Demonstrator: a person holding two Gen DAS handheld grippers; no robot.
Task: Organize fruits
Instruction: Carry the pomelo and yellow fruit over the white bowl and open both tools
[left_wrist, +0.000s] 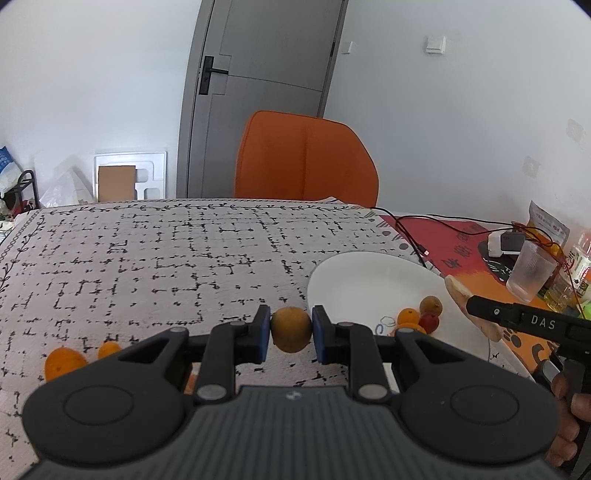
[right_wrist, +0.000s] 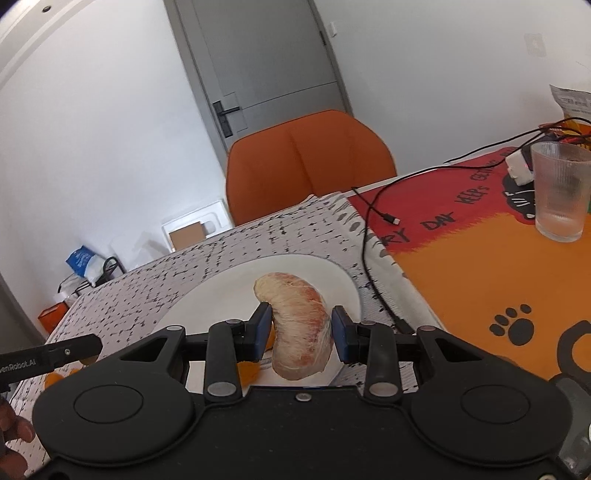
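The desk carries a white cloth with a black broken-line pattern; to its right lies an orange and red mat with paw prints. An orange chair stands behind the desk, in front of a grey door. A black cable runs across the mat and over the cloth edge, just beside the white plate. A ribbed clear cup stands on the mat, well apart from the plate.

The left claw is clamped on a round brown-yellow fruit, held above the cloth just left of the plate. Two orange fruits lie on the cloth at lower left, partly hidden by the claw body. Near the plate's near rim sit small fruits: orange, brown and red, touching one another.

The right claw grips a curved pale segment with pink flesh, skinless and fibrous, held above the plate.
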